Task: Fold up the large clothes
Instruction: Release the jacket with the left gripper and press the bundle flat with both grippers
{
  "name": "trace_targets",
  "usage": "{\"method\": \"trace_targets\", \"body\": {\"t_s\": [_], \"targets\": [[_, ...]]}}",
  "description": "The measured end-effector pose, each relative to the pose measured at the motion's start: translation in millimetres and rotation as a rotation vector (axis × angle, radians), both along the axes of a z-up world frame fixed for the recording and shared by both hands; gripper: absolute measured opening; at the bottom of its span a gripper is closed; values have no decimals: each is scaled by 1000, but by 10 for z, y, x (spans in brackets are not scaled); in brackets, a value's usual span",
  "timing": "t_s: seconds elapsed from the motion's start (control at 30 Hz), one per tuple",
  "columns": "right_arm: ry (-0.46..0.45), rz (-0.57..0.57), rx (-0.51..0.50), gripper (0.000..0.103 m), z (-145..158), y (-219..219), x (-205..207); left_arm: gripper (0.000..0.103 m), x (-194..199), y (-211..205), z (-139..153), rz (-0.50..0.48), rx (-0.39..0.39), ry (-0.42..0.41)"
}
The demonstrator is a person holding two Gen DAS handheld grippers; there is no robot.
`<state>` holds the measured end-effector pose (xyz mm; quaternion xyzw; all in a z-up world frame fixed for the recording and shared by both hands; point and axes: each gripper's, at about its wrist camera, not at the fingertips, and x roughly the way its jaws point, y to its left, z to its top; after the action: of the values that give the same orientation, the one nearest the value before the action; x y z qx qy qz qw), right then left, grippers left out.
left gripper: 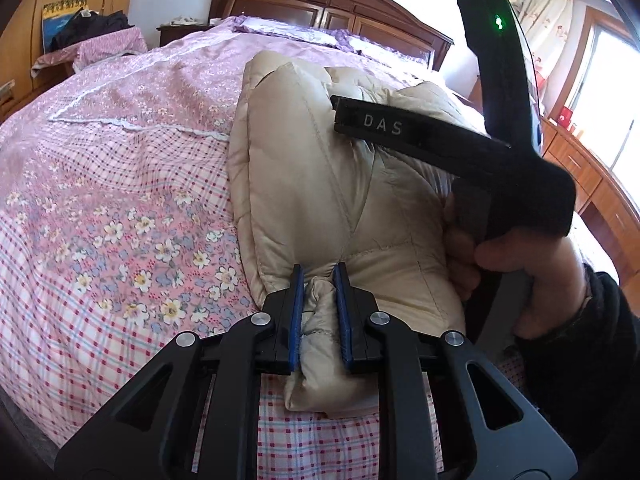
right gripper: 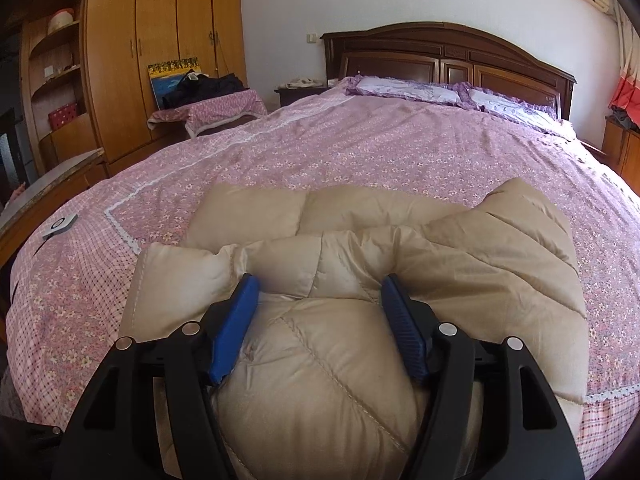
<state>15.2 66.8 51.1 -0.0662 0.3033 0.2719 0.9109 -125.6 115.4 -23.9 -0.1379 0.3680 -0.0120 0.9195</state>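
Note:
A puffy beige quilted jacket [left gripper: 320, 184] lies bunched on the pink flowered bedspread [left gripper: 120, 200]. My left gripper [left gripper: 319, 268] is shut on a narrow fold of its near edge, which is squeezed between the blue pads. To the right, a hand [left gripper: 532, 276] holds the other black gripper's body over the jacket. In the right wrist view my right gripper [right gripper: 318, 292] stands wide. A thick bulge of the jacket [right gripper: 500, 248] swells up between its blue pads [right gripper: 236, 328], and the cloth is not pinched.
The bedspread [right gripper: 400, 140] stretches back to purple pillows [right gripper: 408, 88] and a dark wooden headboard [right gripper: 448, 52]. A small white device [right gripper: 60, 225] lies on the bed's left edge. A wardrobe [right gripper: 160, 40] and a covered side table [right gripper: 216, 108] with dark clothes stand at the left.

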Motion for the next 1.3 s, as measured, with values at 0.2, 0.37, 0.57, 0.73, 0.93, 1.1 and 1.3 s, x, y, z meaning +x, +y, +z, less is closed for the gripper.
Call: {"method": "trace_targets", "body": {"t_s": [0.2, 0.37, 0.57, 0.73, 0.93, 1.1, 1.3], "targets": [[-4, 3, 10, 66, -124, 6, 66, 18, -25, -81, -47, 4, 15, -10], [22, 2, -5, 66, -53, 15, 103, 18, -104, -46, 112, 24, 1, -43], [114, 20, 158, 92, 350, -347, 54, 20, -375, 143, 418, 53, -205, -206], [72, -47, 272, 90, 647, -911, -140, 20, -327, 126, 876, 94, -98, -271], [25, -257, 164, 56, 674, -1134, 40, 9, 180, -85, 1204, 158, 79, -275], [65, -295, 96, 56, 630, -954, 289, 7, 710, -374, 1324, 91, 140, -229], [121, -309, 3, 58, 422, -727, 408, 2, 1138, -205, 840, 130, 154, -92]]}}
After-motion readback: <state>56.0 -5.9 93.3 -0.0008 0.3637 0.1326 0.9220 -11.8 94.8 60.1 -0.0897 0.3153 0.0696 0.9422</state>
